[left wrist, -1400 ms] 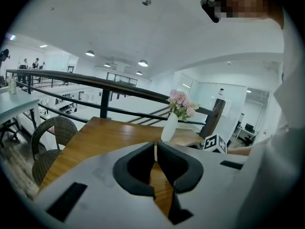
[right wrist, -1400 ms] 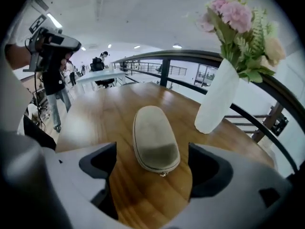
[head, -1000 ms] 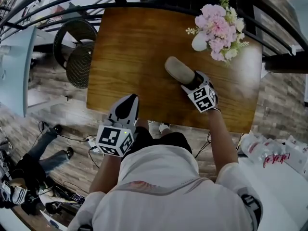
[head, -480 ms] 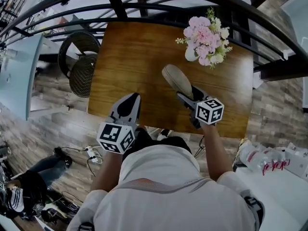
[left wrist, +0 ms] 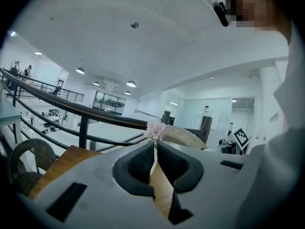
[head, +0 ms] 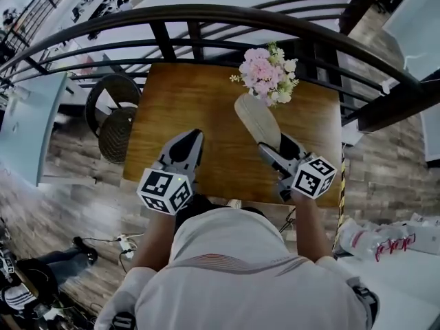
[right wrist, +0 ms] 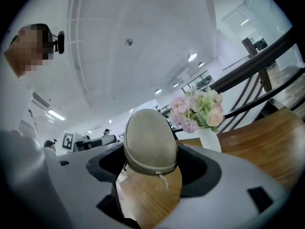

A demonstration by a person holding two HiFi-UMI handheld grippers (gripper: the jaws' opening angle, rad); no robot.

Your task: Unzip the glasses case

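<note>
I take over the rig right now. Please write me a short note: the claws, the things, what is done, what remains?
Left claw: shut, empty.
Right claw: jaws have just been closing; clamped on one end of the glasses case, held over the wooden table near the flower vase.
Done: case gripped.
Remains: zip looks closed; pull cord hangs at the gripped end. Probably take it with the left claw and unzip.

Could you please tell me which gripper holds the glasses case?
The right gripper: its fingers have just been closing on the beige glasses case and hold it, while the left gripper is shut on nothing.
</note>
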